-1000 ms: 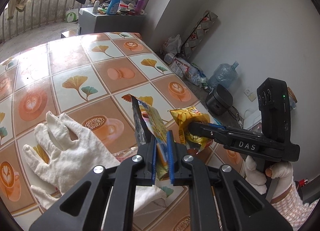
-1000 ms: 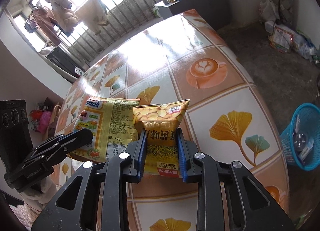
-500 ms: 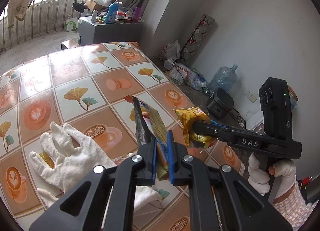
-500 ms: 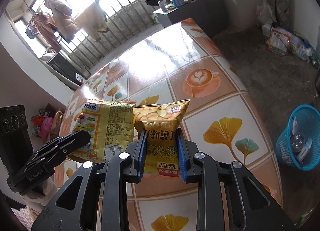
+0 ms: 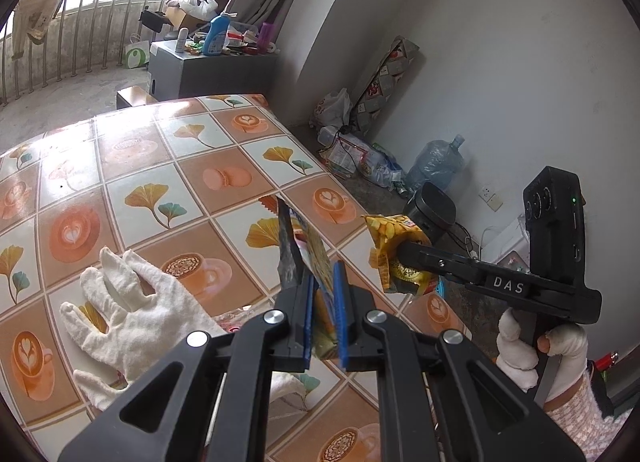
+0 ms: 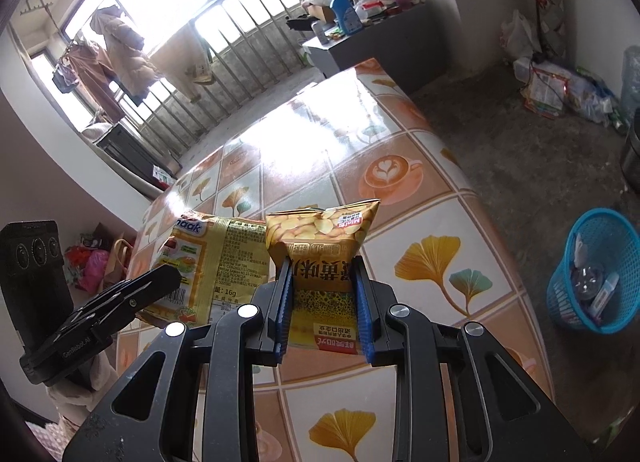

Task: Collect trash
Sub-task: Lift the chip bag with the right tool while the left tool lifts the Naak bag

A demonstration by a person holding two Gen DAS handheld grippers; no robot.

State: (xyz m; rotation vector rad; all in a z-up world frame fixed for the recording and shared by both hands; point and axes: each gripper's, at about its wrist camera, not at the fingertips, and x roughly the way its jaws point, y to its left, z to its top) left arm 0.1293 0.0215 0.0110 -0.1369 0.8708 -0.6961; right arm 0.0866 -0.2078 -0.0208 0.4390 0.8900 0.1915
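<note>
My left gripper (image 5: 323,302) is shut on a flat yellow snack wrapper (image 5: 310,258), seen edge-on here and broadside in the right wrist view (image 6: 208,262). My right gripper (image 6: 322,294) is shut on a puffed orange-yellow chip bag (image 6: 320,246), which also shows to the right in the left wrist view (image 5: 394,254). Both wrappers hang above the tiled table (image 5: 160,165) near its right edge. A blue trash basket (image 6: 596,274) stands on the floor to the right of the table, with some trash inside.
A white cloth glove (image 5: 132,314) lies on the table at the lower left. A gloved hand (image 5: 540,354) holds the right tool. A grey cabinet (image 5: 208,73) with bottles stands beyond the table. Bags, a water jug (image 5: 436,161) and a dark pot (image 5: 430,211) line the wall.
Both grippers have risen a little with their wrappers still held; the table looks farther below. The basket shows more fully at the right.
</note>
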